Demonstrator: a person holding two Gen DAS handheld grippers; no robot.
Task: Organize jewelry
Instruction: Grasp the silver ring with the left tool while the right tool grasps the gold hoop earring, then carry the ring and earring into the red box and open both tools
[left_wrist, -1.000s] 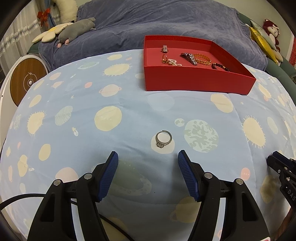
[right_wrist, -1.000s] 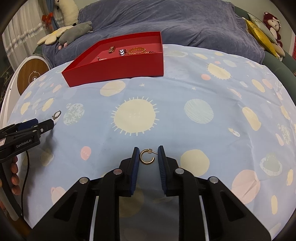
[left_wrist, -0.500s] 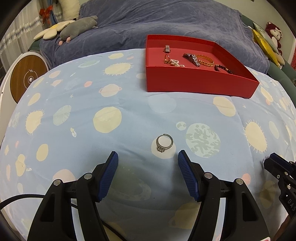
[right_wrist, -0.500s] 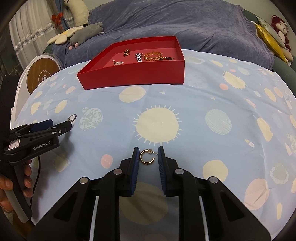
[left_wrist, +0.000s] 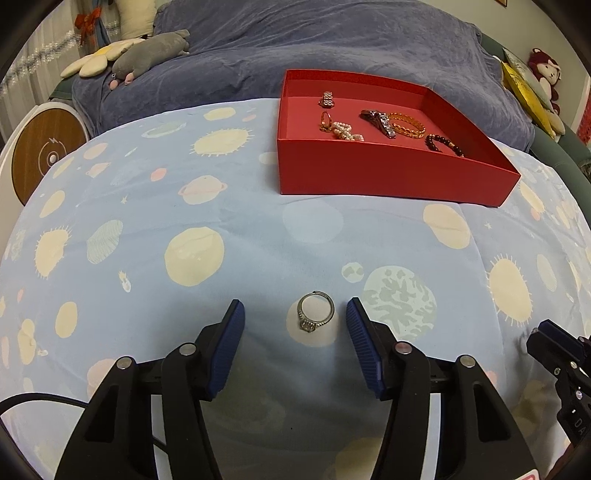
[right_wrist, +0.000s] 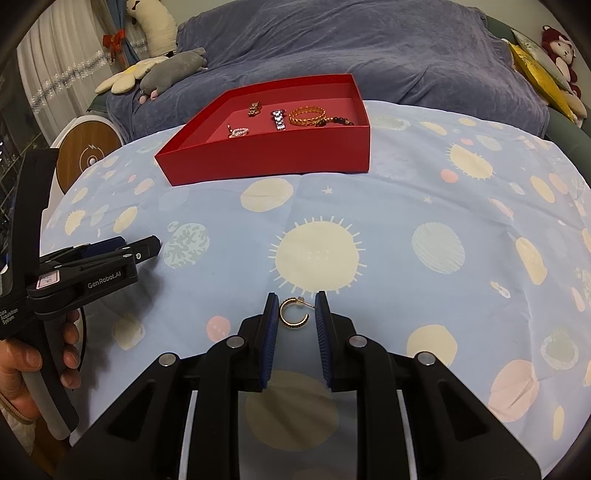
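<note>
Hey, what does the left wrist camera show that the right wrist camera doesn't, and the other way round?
Only the left wrist view shows the silver ring lying between the open left gripper fingers. Only the right wrist view shows the gold hoop earring held in the right gripper, and the hand gripping the other tool. Both show the red tray of jewelry on the planet-print sheet.

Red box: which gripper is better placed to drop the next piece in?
Right. The right gripper is shut on the gold hoop earring; the left gripper is open around the silver ring, ungrasped, short of the red box.
</note>
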